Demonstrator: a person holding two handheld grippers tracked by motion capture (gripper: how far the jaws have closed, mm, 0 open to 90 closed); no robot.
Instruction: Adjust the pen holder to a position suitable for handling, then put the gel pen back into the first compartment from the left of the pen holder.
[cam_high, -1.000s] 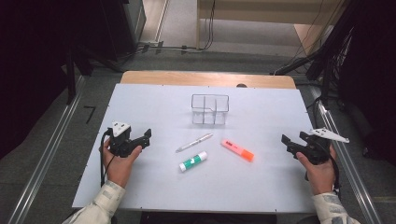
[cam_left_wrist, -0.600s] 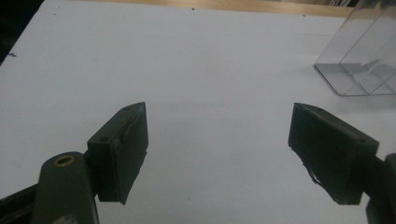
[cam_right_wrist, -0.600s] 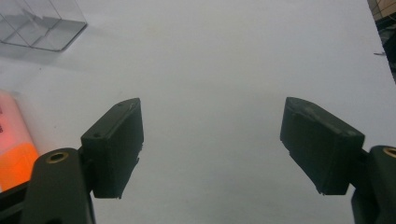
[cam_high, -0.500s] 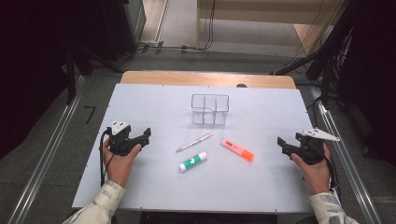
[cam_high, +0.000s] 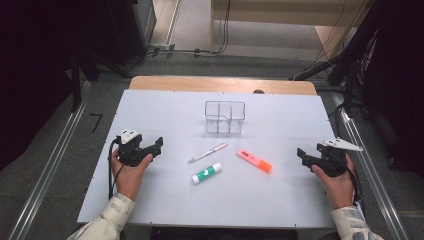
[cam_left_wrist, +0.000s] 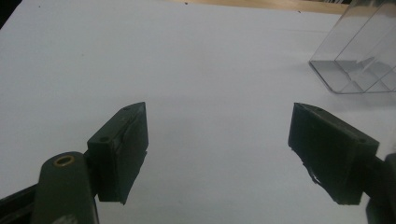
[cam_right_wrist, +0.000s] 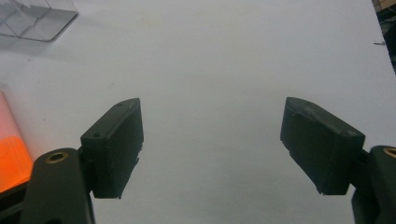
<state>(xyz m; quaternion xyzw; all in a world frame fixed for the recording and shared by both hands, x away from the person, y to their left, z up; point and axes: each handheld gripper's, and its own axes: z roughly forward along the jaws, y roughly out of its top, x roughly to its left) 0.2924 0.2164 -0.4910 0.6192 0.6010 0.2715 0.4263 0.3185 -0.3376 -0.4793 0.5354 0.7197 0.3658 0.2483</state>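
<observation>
On the white table top (cam_high: 280, 210) lie a silver pen (cam_high: 207, 153), a white glue stick with a green label (cam_high: 207, 173) and an orange highlighter (cam_high: 254, 161). Behind them stands a clear plastic box with compartments (cam_high: 225, 117). My left gripper (cam_high: 157, 145) rests at the left, held in a hand, its jaws pointing right toward the pen. My right gripper (cam_high: 301, 155) rests at the right, pointing left toward the highlighter. The left gripper (cam_left_wrist: 219, 149) is open over bare table. The right gripper (cam_right_wrist: 212, 149) is open too, with the highlighter (cam_right_wrist: 11, 149) at its left.
The clear box (cam_left_wrist: 359, 56) sits ahead and right of the left jaws, and the same box (cam_right_wrist: 32, 16) lies far left of the right jaws. A wooden strip (cam_high: 220, 84) borders the table's far edge. Metal rails (cam_high: 45, 170) run along the floor on both sides.
</observation>
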